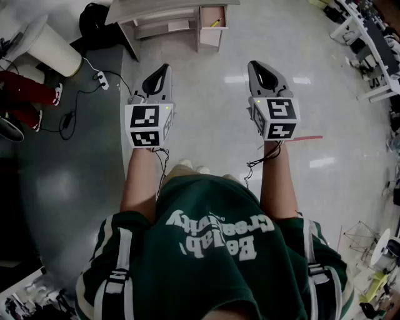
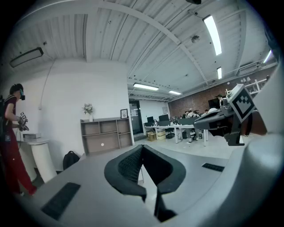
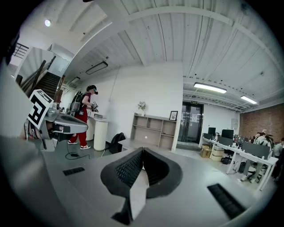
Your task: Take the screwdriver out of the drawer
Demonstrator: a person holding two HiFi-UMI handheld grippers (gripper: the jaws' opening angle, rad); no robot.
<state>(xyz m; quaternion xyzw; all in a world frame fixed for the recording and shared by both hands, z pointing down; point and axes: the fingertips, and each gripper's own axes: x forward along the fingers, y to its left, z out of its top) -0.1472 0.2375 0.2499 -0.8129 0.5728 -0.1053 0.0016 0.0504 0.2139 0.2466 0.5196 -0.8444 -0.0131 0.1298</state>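
At the far end of the floor in the head view stands a small grey table (image 1: 164,11) with an open wooden drawer (image 1: 210,39). A yellow-handled tool, likely the screwdriver (image 1: 215,23), lies inside it. My left gripper (image 1: 164,68) and right gripper (image 1: 255,65) are held out side by side at waist height, well short of the drawer and pointing toward it. Both are shut with nothing between their pads. The left gripper view shows its jaws (image 2: 142,148) closed tip to tip, and the right gripper view shows the same (image 3: 143,150).
A person in red trousers (image 1: 24,94) stands at the left beside a white round pedestal (image 1: 55,49). A power strip and cables (image 1: 100,80) lie on the floor, with a black backpack (image 1: 94,19) behind them. White desks (image 1: 370,50) line the right side. An open shelf unit (image 3: 155,128) stands against the wall.
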